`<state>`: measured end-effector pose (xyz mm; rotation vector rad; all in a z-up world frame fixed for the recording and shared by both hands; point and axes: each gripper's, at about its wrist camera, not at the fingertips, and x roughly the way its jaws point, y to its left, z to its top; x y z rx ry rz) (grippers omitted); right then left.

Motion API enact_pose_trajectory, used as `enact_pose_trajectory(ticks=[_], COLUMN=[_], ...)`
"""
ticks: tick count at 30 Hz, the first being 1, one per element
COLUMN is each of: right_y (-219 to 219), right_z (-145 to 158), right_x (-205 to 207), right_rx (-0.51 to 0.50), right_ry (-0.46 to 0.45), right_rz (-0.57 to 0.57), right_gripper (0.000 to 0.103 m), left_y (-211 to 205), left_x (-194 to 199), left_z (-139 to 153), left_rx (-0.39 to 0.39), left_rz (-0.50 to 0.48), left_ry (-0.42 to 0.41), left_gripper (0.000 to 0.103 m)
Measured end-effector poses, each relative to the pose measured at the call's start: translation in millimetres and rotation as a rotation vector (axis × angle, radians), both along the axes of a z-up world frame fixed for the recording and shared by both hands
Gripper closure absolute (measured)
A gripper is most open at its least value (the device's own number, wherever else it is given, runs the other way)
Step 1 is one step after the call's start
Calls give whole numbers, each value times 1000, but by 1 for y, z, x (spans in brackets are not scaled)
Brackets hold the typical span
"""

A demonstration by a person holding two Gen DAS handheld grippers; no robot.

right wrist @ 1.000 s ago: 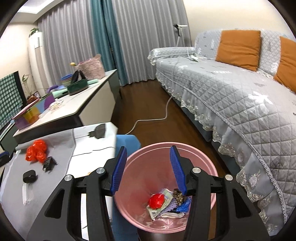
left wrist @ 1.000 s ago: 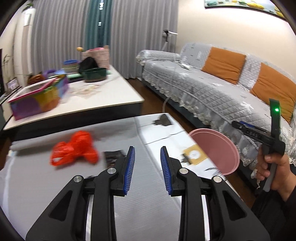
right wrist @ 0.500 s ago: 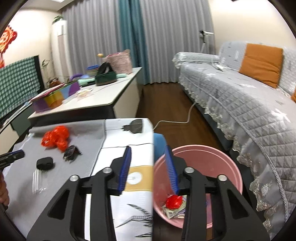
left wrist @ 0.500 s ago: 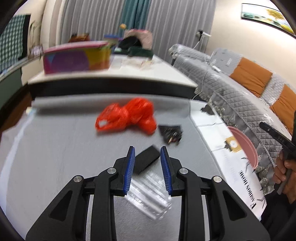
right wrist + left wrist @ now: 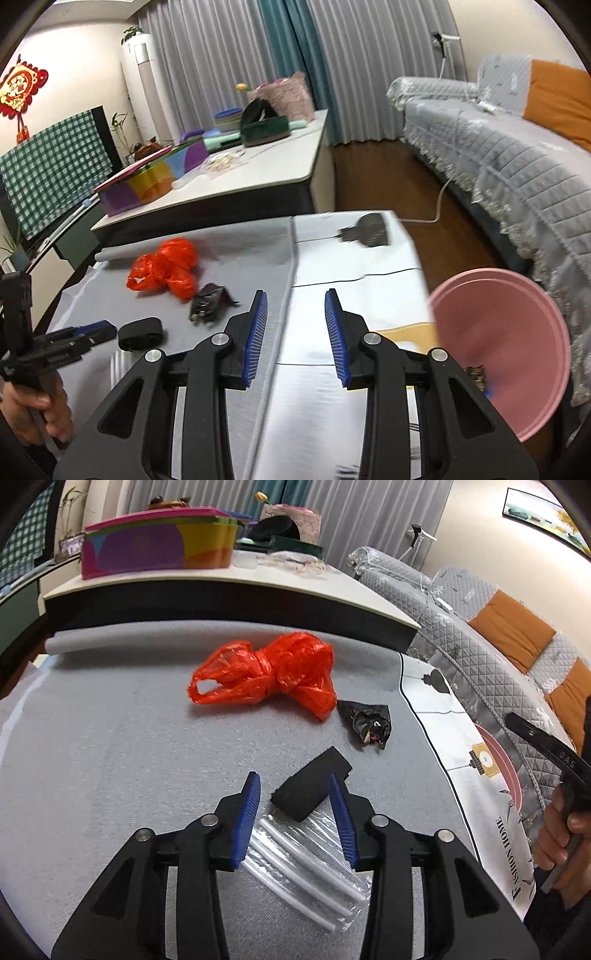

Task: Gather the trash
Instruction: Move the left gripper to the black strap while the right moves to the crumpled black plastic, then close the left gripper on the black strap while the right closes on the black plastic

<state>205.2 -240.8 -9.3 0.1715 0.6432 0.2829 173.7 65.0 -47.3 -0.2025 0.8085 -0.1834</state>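
Left claw nearer, spread, pinching nothing.
Flat black rectangular foam block at twelve o'clock between open jaws, long axis toward one o'clock.

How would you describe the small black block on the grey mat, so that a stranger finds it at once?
Start at the grey felt mat on the low table, where a crumpled red plastic bag lies. Nearer the camera, between the left gripper fingers, sits the black rectangular foam block, partly on a clear packet of white straws. Unlike the crinkled black wrapper nearby, it is matte and flat-sided.
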Motion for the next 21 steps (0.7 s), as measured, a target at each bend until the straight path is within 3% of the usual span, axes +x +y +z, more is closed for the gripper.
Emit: enact_pose_trajectory(ticks=[8,11,15,21], right_y=[56,75,90,106], right_z=[-23,-31,-44,-58], right_x=[35,50,67,81], right_rx=[22,16,26,9], right_ry=[69,99,153,197], right_rz=[81,105,123,140], right_gripper=[69,63,58,53], left_y=[-2,0,6,15], left_x=[13,17,19,21], left_z=[-14,-18,-17,-11], left_rx=[23,21,24,23], left_rz=[-15,-26,-18,4], left_ry=[46,60,49,24], left_gripper=[64,79,88,94])
